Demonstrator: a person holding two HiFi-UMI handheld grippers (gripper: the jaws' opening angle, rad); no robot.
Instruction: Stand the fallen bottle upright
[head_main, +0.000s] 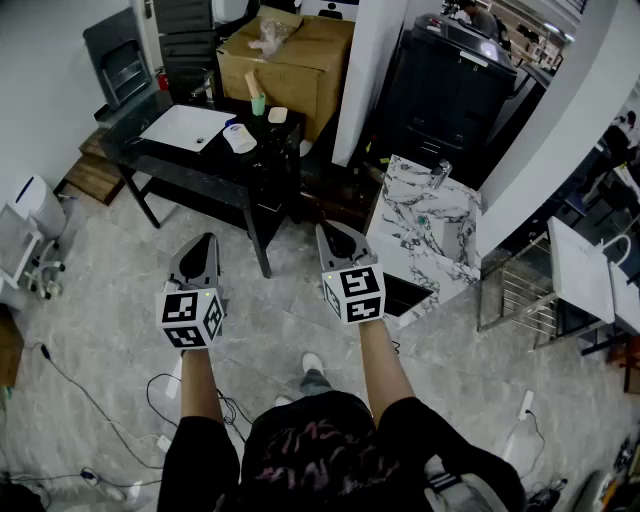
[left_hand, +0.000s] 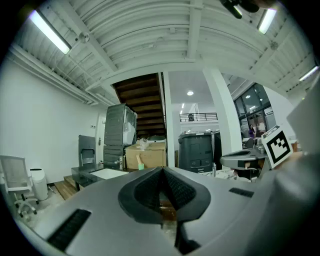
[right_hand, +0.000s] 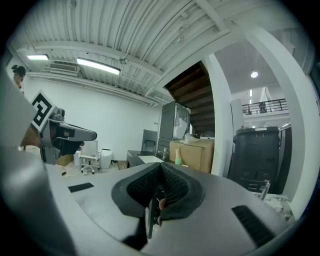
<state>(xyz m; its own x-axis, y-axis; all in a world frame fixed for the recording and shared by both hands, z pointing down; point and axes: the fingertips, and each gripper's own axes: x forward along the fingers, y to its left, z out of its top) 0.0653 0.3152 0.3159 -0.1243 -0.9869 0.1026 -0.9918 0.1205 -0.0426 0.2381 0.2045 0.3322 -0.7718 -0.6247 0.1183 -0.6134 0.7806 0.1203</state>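
Both arms out in front of me, side by side, left forearm (head_main: 198, 385) and right forearm (head_main: 385, 365) bare. My left grey two-jaw gripper (head_main: 207, 241) and right grey two-jaw gripper (head_main: 326, 230) point away from me, tipped slightly down. Jaws pressed together on both, nothing between them.
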